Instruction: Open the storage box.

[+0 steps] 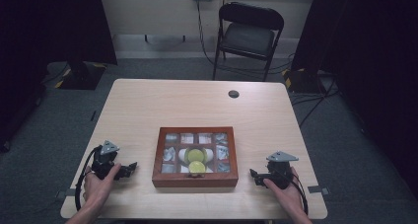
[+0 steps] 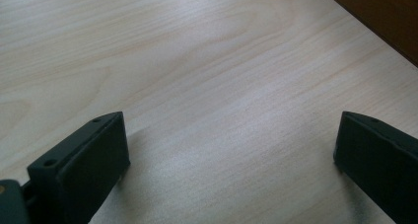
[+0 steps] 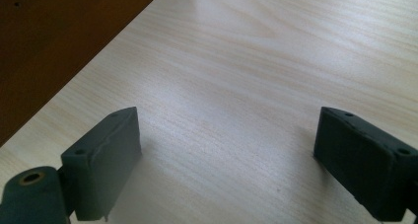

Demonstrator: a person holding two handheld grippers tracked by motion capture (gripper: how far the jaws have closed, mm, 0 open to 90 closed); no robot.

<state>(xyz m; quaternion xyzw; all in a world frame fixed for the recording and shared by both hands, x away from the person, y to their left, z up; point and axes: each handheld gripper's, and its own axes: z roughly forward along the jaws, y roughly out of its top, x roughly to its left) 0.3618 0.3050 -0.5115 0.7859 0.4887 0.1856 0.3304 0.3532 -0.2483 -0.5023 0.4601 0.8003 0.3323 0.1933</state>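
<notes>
A brown wooden box [image 1: 195, 178] with a glass-paned lid divided into small squares sits near the table's front edge, and through the panes I see two yellow-green round things [image 1: 196, 161] on white. My left gripper [image 1: 129, 168] rests on the table left of the box, held by a hand, its jaws open with nothing between them. My right gripper [image 1: 255, 175] rests to the right of the box, open and empty too. In the left gripper view the box wall [image 2: 384, 17] crosses the top right; in the right gripper view the box wall [image 3: 54, 41] fills the top left.
The light wooden table [image 1: 207, 105] has a small dark round cap [image 1: 233, 93] near its far edge. A black folding chair [image 1: 249, 36] stands behind the table. Dark curtains hang at both sides, and cables run on the grey floor.
</notes>
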